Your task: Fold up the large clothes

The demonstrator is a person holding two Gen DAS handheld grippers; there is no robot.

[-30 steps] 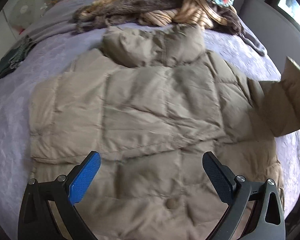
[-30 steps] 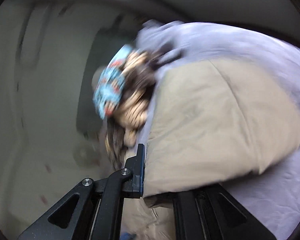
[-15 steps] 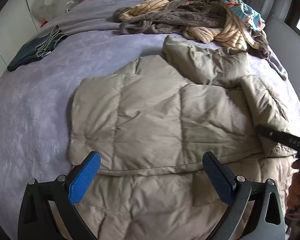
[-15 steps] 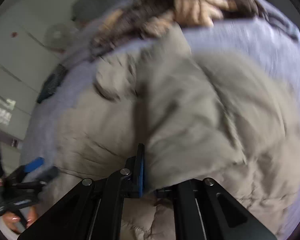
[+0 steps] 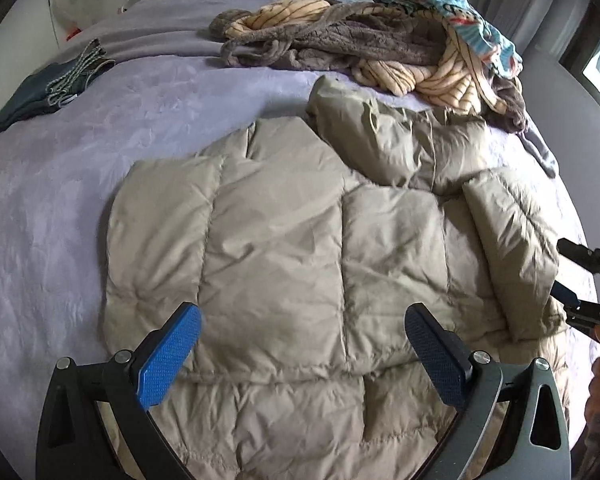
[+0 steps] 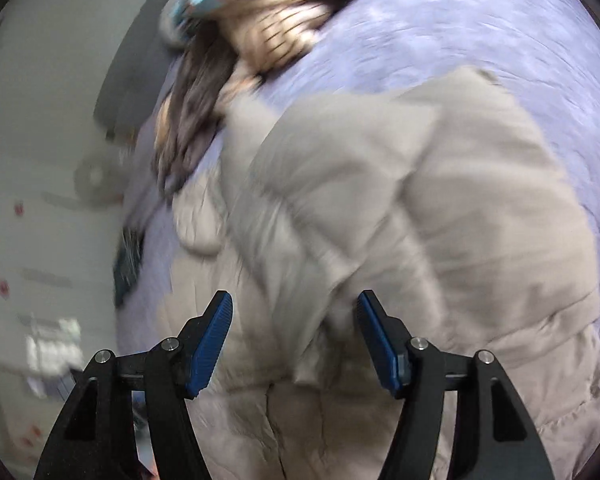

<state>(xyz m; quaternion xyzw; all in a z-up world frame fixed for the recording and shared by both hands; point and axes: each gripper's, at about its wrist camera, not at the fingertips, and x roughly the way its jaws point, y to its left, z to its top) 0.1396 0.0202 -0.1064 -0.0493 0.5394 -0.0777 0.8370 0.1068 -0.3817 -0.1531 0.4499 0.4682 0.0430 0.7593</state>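
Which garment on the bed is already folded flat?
The dark blue folded garment at the far left edge of the purple bedspread. The beige puffer jacket is only partly folded, and the others lie in a tangled clothes heap.

The right tongs point(image 6: 294, 338) are opening, the jacket sleeve point(image 5: 512, 256) now folded across the jacket point(image 5: 284, 248)

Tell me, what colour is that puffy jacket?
Khaki beige, the puffy jacket; clearest in the left wrist view.

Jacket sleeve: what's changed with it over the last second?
The right hand-held gripper carried the sleeve inward, laid it folded over the beige puffer jacket, and its jaws are now opening, with nothing pinched. The left hand-held gripper is open and empty as before; the clothes pile is unchanged.
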